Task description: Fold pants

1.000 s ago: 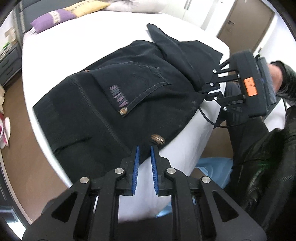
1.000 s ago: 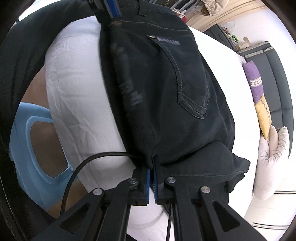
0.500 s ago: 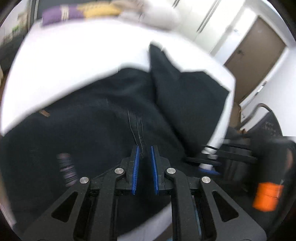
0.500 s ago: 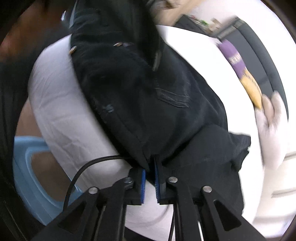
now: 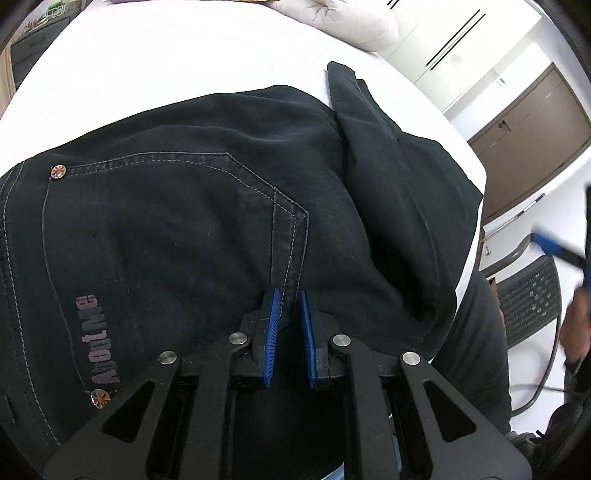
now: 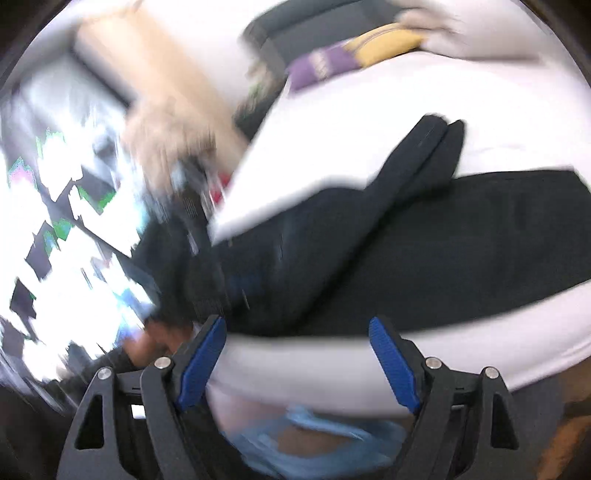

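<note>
Left gripper, jaws nearly closed, is pinching the pants lying lengthwise on the white table; right gripper, jaws just opening and empty, is hovering off the table's near edge, farther away.

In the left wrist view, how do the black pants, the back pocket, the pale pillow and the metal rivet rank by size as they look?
Largest to smallest:
1. pants
2. back pocket
3. pillow, farther away, so unsure
4. rivet
</note>
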`<state>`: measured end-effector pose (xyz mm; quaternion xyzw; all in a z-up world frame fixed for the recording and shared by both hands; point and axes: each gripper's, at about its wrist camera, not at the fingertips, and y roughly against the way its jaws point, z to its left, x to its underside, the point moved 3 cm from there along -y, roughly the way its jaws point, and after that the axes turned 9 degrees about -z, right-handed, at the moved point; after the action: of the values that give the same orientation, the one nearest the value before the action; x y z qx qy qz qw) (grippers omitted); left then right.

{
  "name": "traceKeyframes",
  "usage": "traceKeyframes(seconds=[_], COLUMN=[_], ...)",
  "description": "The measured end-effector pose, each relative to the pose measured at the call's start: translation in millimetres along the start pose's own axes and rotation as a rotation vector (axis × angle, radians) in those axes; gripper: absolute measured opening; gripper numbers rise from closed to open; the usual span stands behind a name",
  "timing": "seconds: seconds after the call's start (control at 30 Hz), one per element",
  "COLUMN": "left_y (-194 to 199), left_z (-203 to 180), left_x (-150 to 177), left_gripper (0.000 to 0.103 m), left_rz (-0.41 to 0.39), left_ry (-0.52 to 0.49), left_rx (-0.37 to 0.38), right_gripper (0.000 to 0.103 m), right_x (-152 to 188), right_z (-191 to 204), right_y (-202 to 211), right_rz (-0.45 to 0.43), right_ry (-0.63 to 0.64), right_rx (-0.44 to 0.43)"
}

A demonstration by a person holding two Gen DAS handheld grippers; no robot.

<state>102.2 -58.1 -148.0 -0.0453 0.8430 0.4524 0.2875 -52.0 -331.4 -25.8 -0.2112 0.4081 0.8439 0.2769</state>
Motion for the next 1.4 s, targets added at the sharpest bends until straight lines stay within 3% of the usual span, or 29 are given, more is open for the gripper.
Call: traceKeyframes(seconds=[0.07, 0.13, 0.23, 0.5, 0.83, 1.23, 1.27, 1.33, 1.4], left_y=[-1.6, -3.6, -1.5, -1.5, -1.5, -2.2, -2.1, -2.6, -4.4], left_z=[-0.5, 0.2, 4.8, 11.6, 22.8, 23.9, 23.9, 23.3, 21.0], left_x=[0.4, 1.1, 3.0, 3.6, 3.3, 1.5, 1.4, 0.0, -2.1], left_gripper=[0.012, 0.012, 0.012, 0.012, 0.012, 0.012, 0.012, 0.012, 0.012], left_rz=[-0.001, -0.002, -0.004, 0.004, 0.005, 0.01, 0.011, 0.016, 0.022], left_ry=[0.008, 0.014, 0.022, 0.034, 0.06, 0.064, 0.064, 0.061, 0.05], left_rx=[0.001, -0.001, -0.005, 0.006, 0.03, 0.035, 0.034, 0.03, 0.021], right_gripper=[0.082, 0.075, 0.057, 0.057, 0.057, 0.052, 0.05, 0.007, 0.005], right_x=[-27.0, -51.6, -81.7, -142.2, -152.7, -167.5, -171.7, -178.7, -180.1], right_z=[-14.3, -28.7, -59.4, -155.0, -207.0, -232.9, -232.7, -232.1, -233.0], right_y=[-5.0, -23.8, -64.1, -138.0, -192.1, -217.0, -220.1, -223.8, -218.2], right_rz=[-0.074, -0.128, -0.15, -0.233, -0.156, -0.209, -0.209, -0.188, -0.191], right_ry=[-0.09, -0.121, -0.234, -0.562, -0.703, -0.789, -0.78, -0.728, -0.705], right_rx=[-0.066, -0.08, -0.1, -0.061, 0.108, 0.017, 0.019, 0.055, 0.074])
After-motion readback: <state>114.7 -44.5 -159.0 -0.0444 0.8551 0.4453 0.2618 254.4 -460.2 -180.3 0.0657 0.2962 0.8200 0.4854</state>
